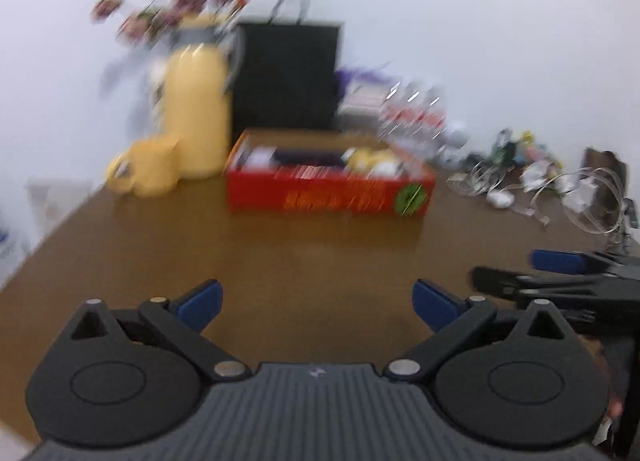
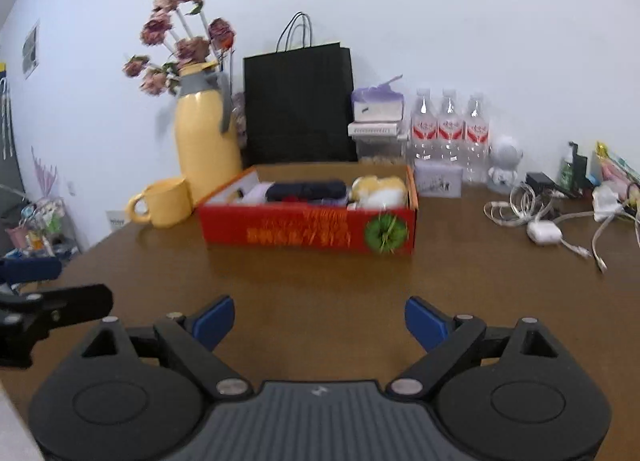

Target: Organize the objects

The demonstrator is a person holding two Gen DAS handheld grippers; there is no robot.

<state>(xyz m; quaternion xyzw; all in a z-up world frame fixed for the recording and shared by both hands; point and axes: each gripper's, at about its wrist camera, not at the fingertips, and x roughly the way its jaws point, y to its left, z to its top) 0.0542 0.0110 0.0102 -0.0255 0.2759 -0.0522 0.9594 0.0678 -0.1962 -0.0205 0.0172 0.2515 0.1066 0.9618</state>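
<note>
A red cardboard box sits toward the back of the brown table, holding a dark folded item, a yellow-and-white soft item and other small things. My left gripper hovers over bare table well in front of the box, jaws wide open and empty. My right gripper is likewise open and empty, also short of the box. Each gripper shows at the edge of the other's view: the right gripper, the left gripper.
Left of the box stand a yellow mug and a yellow flask with dried flowers. Behind it are a black paper bag, three water bottles and a white figurine. Tangled cables and chargers lie at the right.
</note>
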